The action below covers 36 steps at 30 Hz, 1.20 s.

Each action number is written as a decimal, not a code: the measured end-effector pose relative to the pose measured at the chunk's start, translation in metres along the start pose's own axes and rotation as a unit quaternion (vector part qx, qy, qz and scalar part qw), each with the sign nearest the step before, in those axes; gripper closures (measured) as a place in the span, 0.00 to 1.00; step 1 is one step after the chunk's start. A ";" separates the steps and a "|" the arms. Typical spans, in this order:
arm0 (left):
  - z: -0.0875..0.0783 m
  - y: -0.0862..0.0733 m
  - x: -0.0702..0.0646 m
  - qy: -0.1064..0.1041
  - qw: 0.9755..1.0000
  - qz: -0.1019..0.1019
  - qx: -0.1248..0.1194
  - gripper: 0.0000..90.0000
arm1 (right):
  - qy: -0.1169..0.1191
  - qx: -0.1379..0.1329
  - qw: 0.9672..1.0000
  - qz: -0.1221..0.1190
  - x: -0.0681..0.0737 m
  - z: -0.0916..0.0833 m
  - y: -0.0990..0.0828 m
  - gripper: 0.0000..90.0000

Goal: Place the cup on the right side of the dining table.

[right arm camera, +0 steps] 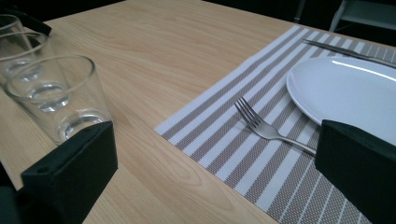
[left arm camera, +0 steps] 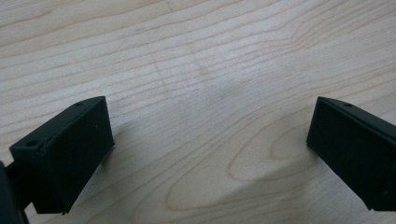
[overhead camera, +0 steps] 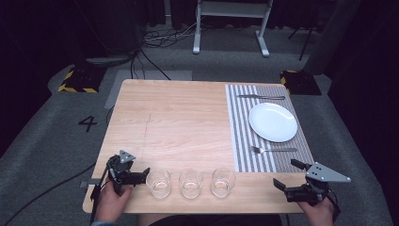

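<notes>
Looking down from the high view, the wooden table (overhead camera: 179,122) carries a striped placemat (overhead camera: 242,141) along its right edge, with a white plate (overhead camera: 273,122) on it, a knife (overhead camera: 261,97) beyond the plate and a fork (overhead camera: 273,149) on the near side. Three empty glasses stand in a row along the near edge: the left glass (overhead camera: 159,183), the middle glass (overhead camera: 191,182) and the right glass (overhead camera: 222,181). The left gripper (overhead camera: 141,175) rests at the near left corner, its tips just beside the left glass, nothing held. The right gripper (overhead camera: 287,175) hangs at the near right corner, jaws spread wide and empty, off the placemat's near edge and apart from the right glass. The middle and far left of the table lie bare, giving open room.

From the left gripper view, the jaws stand wide apart over bare wood grain (left arm camera: 205,93), with nothing between them; the glass beside them in the high view is out of frame here.

From the right gripper view, the jaws gape fully open and empty. The right glass (right arm camera: 60,95) stands close by the left jaw, the other two lined up behind it. This view adds the fork's tines (right arm camera: 247,112), the plate's rim (right arm camera: 336,88) and the placemat's corner (right arm camera: 224,140), with clear wood between glass and mat.
</notes>
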<state>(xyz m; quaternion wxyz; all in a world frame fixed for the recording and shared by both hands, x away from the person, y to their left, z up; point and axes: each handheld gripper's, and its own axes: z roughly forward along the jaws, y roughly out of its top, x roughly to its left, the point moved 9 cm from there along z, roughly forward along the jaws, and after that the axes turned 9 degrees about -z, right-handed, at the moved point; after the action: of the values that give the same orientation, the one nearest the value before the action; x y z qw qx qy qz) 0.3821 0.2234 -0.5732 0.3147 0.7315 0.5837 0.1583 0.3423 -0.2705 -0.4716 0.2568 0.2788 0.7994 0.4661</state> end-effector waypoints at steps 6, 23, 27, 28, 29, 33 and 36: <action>0.000 0.000 0.000 0.000 1.000 0.000 0.000 0.01 | 0.002 -0.006 1.000 -0.014 0.007 -0.002 0.018 0.00; 0.000 0.000 0.000 0.000 1.000 0.000 0.000 0.01 | 0.047 -0.007 0.998 -0.035 0.036 0.014 0.043 0.00; 0.000 0.000 0.000 0.000 1.000 0.000 0.000 0.01 | 0.061 -0.011 0.997 -0.042 0.045 0.022 0.051 0.00; 0.000 0.000 0.000 0.000 1.000 0.000 0.000 0.01 | 0.065 -0.011 0.997 -0.044 0.048 0.024 0.052 0.00; 0.000 0.000 0.000 0.000 1.000 0.000 0.000 0.01 | 0.071 -0.011 0.996 -0.045 0.051 0.026 0.054 0.00; 0.000 0.000 0.000 0.000 1.000 0.000 0.000 0.01 | 0.088 -0.011 0.995 -0.051 0.061 0.035 0.059 0.00; 0.000 0.000 0.000 0.000 1.000 0.000 0.000 0.01 | 0.104 -0.006 0.993 -0.054 0.071 0.043 0.061 0.00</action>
<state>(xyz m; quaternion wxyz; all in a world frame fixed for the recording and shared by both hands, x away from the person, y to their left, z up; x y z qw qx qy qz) 0.3821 0.2234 -0.5732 0.3146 0.7317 0.5836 0.1583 0.3335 -0.1706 -0.4468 0.1986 0.1834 0.8328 0.4830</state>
